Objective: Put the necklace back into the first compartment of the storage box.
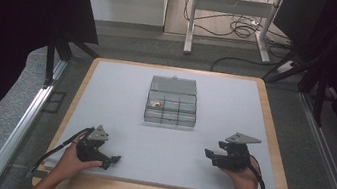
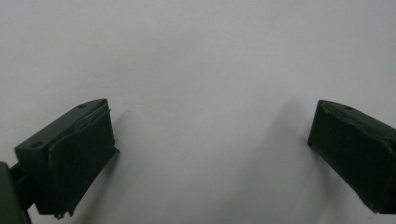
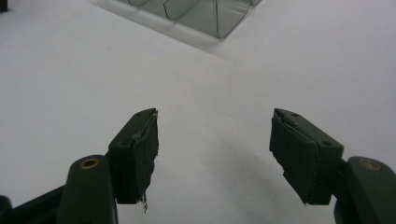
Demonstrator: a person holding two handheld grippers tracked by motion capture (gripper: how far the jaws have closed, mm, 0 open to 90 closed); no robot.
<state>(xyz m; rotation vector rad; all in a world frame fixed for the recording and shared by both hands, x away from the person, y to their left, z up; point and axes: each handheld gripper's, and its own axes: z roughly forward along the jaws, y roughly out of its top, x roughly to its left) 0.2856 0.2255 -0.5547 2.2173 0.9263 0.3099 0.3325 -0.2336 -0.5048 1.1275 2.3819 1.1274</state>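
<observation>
clear plastic compartment box point(image 1: 172, 101), lid open, small orange item point(image 1: 157, 104) inside; both grippers' fingers released, empty.

Cables point(image 1: 240, 27) lie beneath a desk frame point(image 1: 229, 12) beyond

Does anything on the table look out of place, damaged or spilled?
Nothing stands out. The clear compartment box sits square on the white mat with its lid open and one small orange item inside. Both the left gripper and right gripper are open and empty.
</observation>
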